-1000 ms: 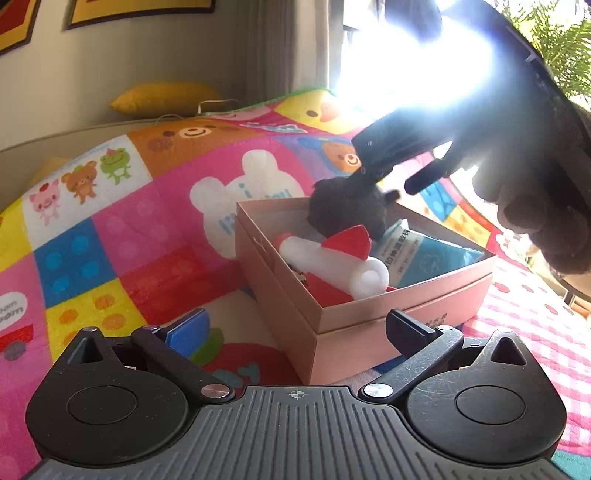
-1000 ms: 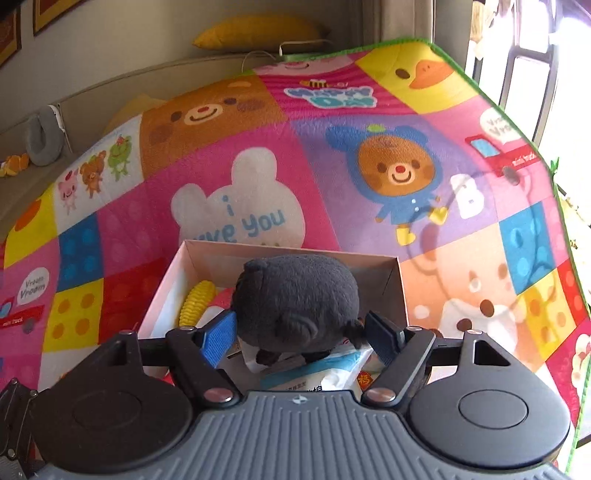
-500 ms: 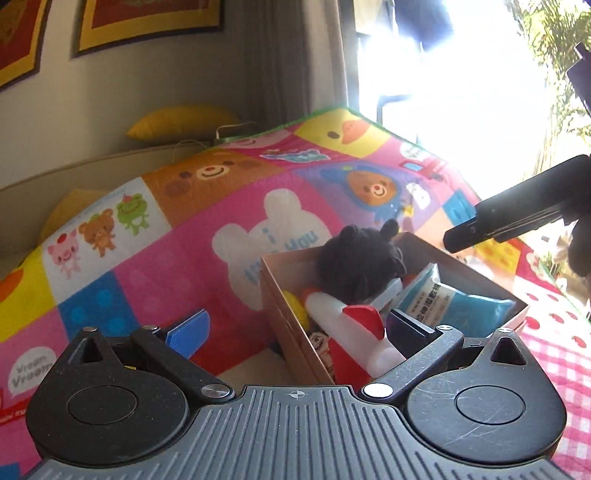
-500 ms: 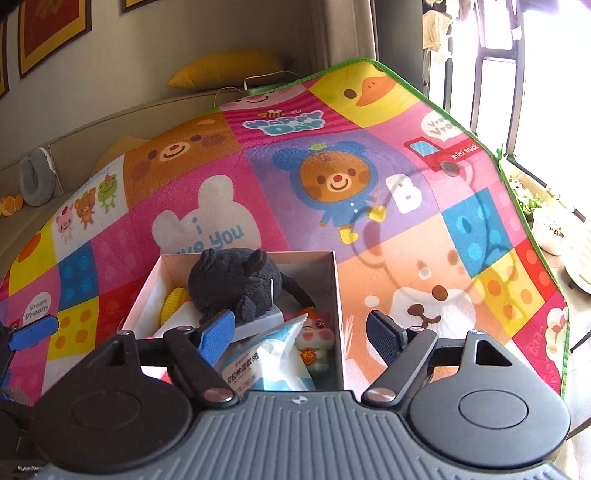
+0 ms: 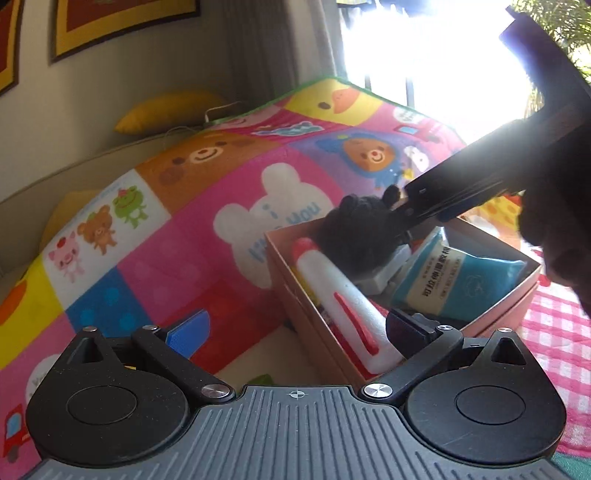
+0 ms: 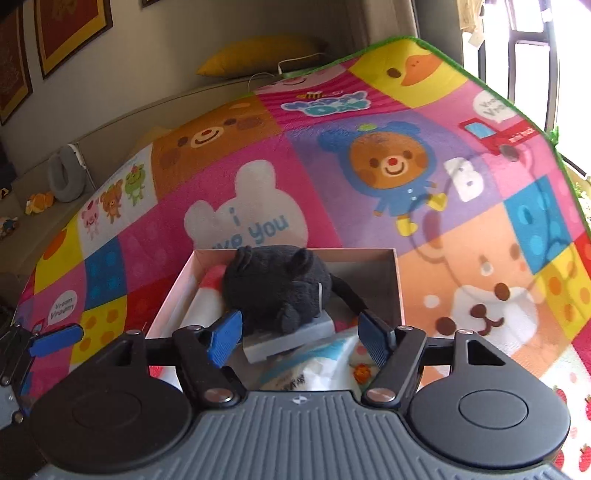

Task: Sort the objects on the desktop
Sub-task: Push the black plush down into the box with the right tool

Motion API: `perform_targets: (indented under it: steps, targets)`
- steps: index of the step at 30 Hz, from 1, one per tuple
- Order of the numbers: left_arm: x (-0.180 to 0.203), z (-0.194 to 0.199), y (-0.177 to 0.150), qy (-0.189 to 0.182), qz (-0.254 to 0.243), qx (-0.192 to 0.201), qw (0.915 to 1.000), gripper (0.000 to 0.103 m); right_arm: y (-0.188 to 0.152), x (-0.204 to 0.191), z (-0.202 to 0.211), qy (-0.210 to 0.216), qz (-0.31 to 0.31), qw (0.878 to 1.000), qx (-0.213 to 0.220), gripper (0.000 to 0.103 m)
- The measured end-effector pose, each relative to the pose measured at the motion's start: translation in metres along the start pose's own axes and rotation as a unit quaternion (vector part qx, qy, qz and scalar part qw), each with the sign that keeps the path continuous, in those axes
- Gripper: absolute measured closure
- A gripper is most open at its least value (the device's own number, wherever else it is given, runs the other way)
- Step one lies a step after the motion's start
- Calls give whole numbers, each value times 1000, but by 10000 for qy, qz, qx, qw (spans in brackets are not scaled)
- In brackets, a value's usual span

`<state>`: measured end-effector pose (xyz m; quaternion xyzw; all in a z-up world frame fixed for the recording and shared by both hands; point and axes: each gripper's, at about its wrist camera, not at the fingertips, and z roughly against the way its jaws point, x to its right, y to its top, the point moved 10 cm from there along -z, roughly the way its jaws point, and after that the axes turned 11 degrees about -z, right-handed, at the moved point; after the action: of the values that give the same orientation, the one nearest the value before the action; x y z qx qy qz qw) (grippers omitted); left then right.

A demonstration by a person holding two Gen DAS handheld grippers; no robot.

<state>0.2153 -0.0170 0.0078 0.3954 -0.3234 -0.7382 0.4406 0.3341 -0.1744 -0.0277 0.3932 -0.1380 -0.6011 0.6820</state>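
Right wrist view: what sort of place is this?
Likely a home living room or play area: a cartoon play mat, a yellow cushion against the wall, and framed pictures above.

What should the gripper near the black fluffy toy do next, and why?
Probably finish closing on the black plush toy. The right gripper sits just in front of it with jaws closing, pads not yet pressing, and the toy lies on top of the other things in the pink box.
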Motion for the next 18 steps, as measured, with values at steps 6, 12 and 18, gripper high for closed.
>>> perform_targets:
  steps: [6, 12, 18]
  targets:
    - [-8, 13, 2, -67, 288, 155, 9994, 0, -8, -12, -54, -566, 504, 9947, -698, 30]
    - [-8, 22, 0, -261, 588, 277, 9975, 0, -18, -25, -77, -477, 1164, 9856, -1131, 17]
    - [-4, 24, -15, -368, 689, 201, 9967, 0, -14, -22, -62, -626, 1055, 9858, -1148, 65]
